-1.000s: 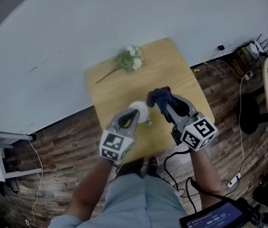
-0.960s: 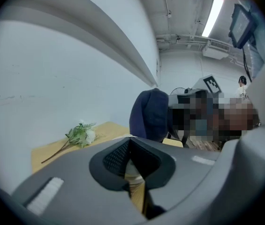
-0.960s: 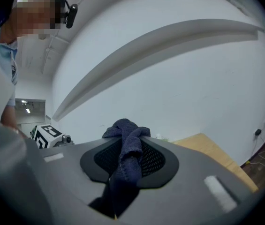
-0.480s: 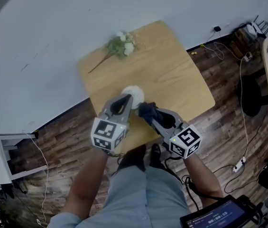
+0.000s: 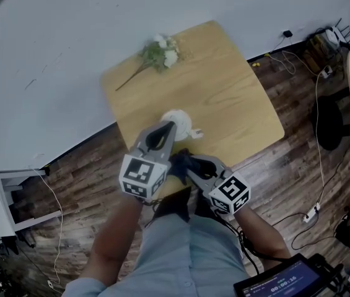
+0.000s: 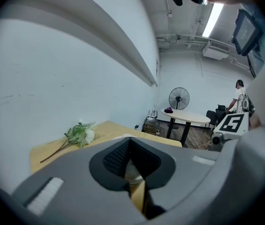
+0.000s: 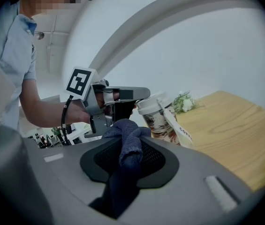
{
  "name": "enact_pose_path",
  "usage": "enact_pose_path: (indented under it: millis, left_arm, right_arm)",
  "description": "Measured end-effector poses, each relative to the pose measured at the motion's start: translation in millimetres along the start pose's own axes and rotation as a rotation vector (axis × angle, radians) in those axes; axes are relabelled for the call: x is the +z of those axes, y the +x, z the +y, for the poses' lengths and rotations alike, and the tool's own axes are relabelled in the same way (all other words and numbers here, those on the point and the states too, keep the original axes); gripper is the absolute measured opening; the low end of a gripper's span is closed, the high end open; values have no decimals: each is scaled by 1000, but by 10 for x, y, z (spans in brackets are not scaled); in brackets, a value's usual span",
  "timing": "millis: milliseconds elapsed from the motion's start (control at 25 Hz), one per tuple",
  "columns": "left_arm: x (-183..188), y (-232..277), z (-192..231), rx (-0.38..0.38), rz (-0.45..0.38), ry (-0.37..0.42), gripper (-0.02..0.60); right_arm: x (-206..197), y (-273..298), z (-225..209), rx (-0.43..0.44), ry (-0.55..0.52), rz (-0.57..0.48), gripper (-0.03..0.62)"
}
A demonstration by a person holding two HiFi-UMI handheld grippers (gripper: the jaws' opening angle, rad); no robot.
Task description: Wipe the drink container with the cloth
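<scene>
Your left tongs [image 5: 170, 129] pinch the drink container [image 7: 156, 120] near its lid, your right tongs [image 5: 186, 167] clamp the cloth [image 7: 128, 142] just beside it; wiping looks about to start, so press cloth to the cup's side.

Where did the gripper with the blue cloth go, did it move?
Yes. The right gripper with the cloth pulled back from beside the cup, over the table, to the table's near edge, toward the person.

Cloth [image 5: 179, 159] pulled back (with right gripper [image 5: 184, 164])
</scene>
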State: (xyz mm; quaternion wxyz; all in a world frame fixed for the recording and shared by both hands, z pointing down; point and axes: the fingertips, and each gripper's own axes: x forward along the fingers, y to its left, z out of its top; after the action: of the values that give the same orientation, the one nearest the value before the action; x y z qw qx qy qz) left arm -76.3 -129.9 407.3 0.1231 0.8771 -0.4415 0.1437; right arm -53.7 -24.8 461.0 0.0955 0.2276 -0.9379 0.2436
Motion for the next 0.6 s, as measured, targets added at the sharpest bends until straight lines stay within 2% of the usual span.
enact_pose_path:
  millis: [280, 400, 600]
  left_arm:
    - [13, -7, 27, -6, -3, -19, 12]
    - [23, 4, 47, -17, 5, -19, 12]
    - [19, 13, 60, -24, 11, -29, 12]
  right_arm:
    - [1, 349, 138, 26, -15, 13, 95]
    - [3, 625, 95, -18, -4, -15, 95]
    - [78, 809, -130, -136, 75, -105, 95]
